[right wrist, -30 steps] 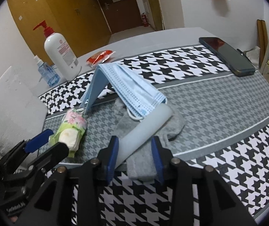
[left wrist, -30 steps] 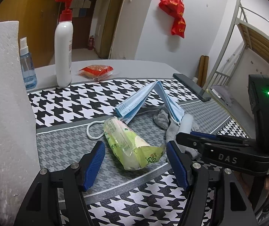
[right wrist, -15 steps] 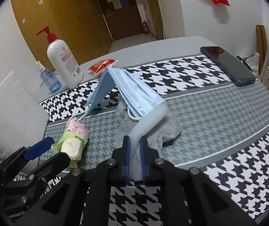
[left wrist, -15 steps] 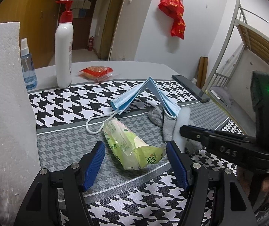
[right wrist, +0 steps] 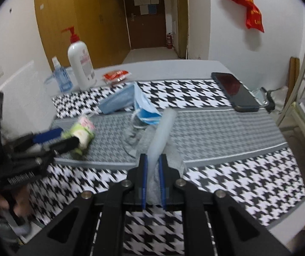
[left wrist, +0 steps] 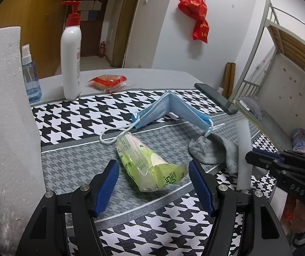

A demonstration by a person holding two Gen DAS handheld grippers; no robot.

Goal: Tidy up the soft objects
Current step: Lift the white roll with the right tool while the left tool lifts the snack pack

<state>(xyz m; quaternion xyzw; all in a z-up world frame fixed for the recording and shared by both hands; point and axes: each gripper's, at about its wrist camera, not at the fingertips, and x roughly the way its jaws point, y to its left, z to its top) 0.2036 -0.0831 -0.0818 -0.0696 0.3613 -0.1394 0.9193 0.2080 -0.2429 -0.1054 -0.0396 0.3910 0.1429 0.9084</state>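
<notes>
So the pale foam strip (right wrist: 162, 134) is pinched at its near end by the right gripper (right wrist: 152, 170), jaws squeezed tight on it, and it sticks out toward 12 o'clock over the grey sock (left wrist: 211, 151). The blue face mask (left wrist: 169, 108) stands tented on the houndstooth mat (left wrist: 77, 115), 1 ear loop hanging onto the sock. The green tissue pack (left wrist: 148, 168) lies between the left gripper (left wrist: 153, 183) fingers, which stand apart, not touching it. Pump bottle (left wrist: 71, 57) and spray bottle (left wrist: 31, 79) stand at 10 o'clock, phone (right wrist: 235, 91) at 2.
</notes>
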